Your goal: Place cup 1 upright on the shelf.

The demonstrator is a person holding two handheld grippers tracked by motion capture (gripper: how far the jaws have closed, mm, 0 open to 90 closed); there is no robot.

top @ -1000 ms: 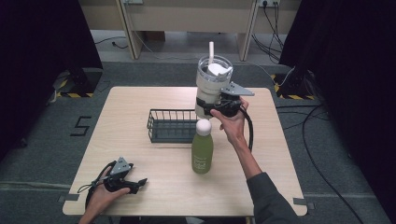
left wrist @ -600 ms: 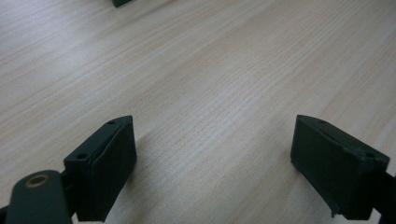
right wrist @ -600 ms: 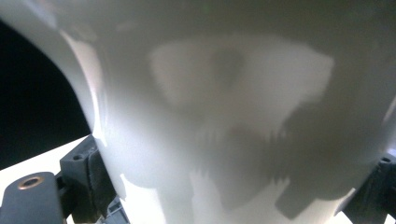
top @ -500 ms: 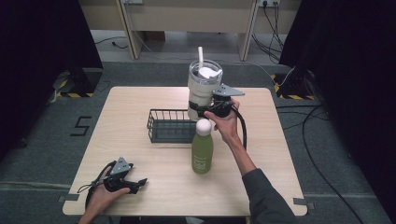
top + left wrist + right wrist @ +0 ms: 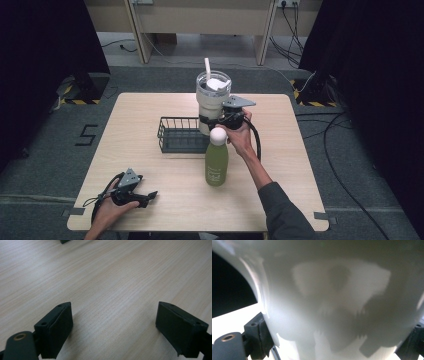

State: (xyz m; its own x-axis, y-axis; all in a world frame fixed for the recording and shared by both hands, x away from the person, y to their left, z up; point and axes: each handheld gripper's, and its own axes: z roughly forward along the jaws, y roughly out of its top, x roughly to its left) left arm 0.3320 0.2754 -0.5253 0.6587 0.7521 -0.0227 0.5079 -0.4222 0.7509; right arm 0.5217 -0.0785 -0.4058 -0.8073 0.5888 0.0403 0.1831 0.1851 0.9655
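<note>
High view: I have the right gripper (image 5: pixel 216 121) clamped on the lower body of the white tumbler (image 5: pixel 212 102), which stands upright with its straw (image 5: pixel 207 67) rising from the lid. The tumbler sits toward the far edge of the tabletop (image 5: pixel 310 170), at the right end of the wire basket (image 5: pixel 181 134); I cannot tell whether its base touches the wood or is lifted. The green bottle (image 5: pixel 216 157) stands upright just nearer the front edge, close beside my right forearm. The left gripper (image 5: pixel 145 196) rests at the front-left corner, well apart from everything.

Left gripper view: the fingers (image 5: pixel 55 328) stand wide apart over bare wood, holding nothing.

Right gripper view: the tumbler wall (image 5: pixel 332 300) lies directly between the fingers (image 5: pixel 258 337), long axis vertical, pads pressed on both sides.

Judgement: the basket lies to the tumbler's left, so any move that way must first clear the basket's rim. Open room exists toward the right edge; the bottle narrows the path toward the front edge
</note>
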